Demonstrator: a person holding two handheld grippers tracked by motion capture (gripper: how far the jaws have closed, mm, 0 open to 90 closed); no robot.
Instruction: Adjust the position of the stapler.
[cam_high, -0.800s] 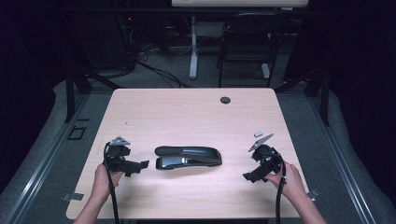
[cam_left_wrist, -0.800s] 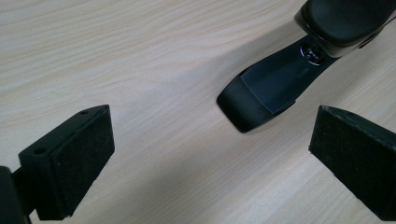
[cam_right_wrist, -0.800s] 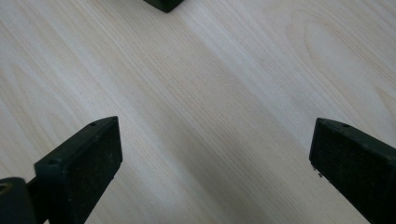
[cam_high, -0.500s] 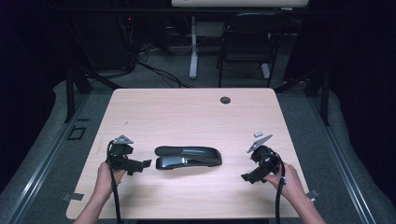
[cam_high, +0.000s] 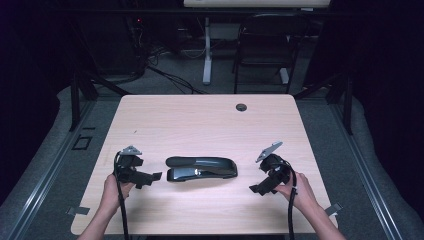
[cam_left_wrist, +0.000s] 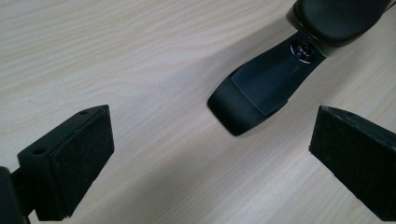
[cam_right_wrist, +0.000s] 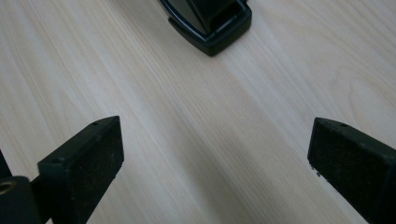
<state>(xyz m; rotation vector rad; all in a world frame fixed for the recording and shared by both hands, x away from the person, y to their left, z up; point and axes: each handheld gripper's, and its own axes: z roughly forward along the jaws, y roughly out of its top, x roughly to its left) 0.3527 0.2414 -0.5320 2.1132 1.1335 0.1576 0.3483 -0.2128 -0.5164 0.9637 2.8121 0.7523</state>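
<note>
2 grippers of mine, left gripper (cam_high: 152, 178) and right gripper (cam_high: 256, 188), flank the black stapler (cam_high: 201, 168), jaws spread, touching nothing.

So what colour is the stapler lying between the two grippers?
Glossy black all over; the stapler shows best in the high view, on the light wood table.

A pale wooden table (cam_high: 200, 120) stands in a dark room, a chair (cam_high: 262, 45) behind it

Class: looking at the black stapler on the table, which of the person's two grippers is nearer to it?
Left. The left gripper sits just off the stapler's left end, open. The right gripper is beyond its right end, across a wider gap, also open.
</note>
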